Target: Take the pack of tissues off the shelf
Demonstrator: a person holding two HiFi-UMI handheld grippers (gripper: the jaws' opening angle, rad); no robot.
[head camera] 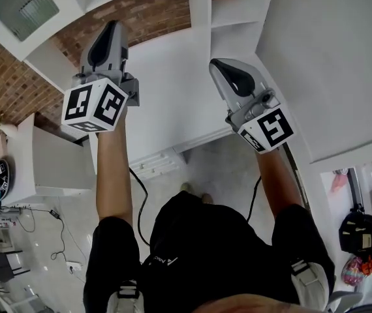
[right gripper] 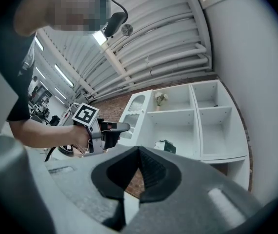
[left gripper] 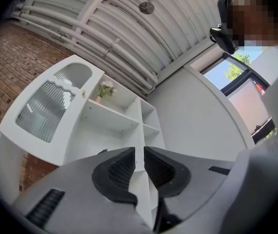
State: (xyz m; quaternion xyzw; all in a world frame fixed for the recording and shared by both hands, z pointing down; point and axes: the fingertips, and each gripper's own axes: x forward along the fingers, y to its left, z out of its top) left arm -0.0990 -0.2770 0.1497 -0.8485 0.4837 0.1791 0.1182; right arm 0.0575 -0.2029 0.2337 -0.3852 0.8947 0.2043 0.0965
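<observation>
The pack of tissues (right gripper: 166, 146), dark green and white, lies on the lower left compartment of the white shelf unit (right gripper: 197, 112). In the left gripper view only a dark corner of it (left gripper: 102, 151) peeks over one jaw. My left gripper (left gripper: 139, 162) points at the shelf unit (left gripper: 110, 115), its pads a narrow slit apart with nothing between them. The right gripper view shows that left gripper (right gripper: 126, 126) raised short of the shelf, left of the pack. My right gripper (right gripper: 139, 152) has its pads touching at the tips and is empty. Both the left gripper (head camera: 113, 26) and the right gripper (head camera: 215, 64) are held up.
A small vase of flowers (right gripper: 161, 99) stands on the upper shelf. A cabinet door with frosted glass (left gripper: 46, 111) hangs at the shelf's left, against a brick wall (left gripper: 7, 67). A white wall (right gripper: 258, 82) borders the right. Cables (head camera: 137, 191) trail on the floor by my feet.
</observation>
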